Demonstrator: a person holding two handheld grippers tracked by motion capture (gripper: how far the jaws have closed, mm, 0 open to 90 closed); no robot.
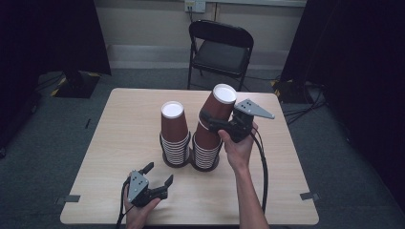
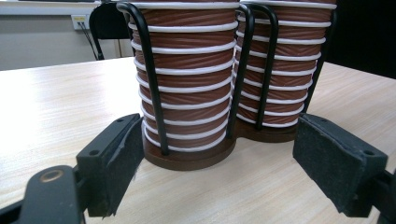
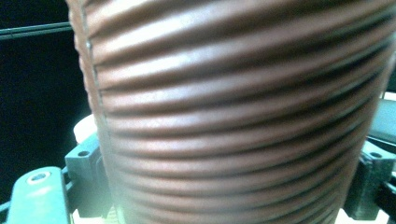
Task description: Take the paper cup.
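High view: the right gripper [image 1: 213,125] pinches the top cup [image 1: 218,109], tilted atop the right stack [image 1: 206,151] in the wire holder [image 2: 189,156] at mid-table. The left gripper [image 1: 157,177] rests near the table's near edge, jaws spread, holding nothing. A harder squeeze could crush the ribbed wall — or a skewed pull might drag the cup beneath along.

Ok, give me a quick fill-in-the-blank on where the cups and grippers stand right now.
1. The right gripper is shut on the top brown cup, which is tilted, not ____.
2. The left gripper rests near the table's front edge with its jaws ____.
3. The cup stacks sit in ____ wire holders.

Missing words: upright; open; two
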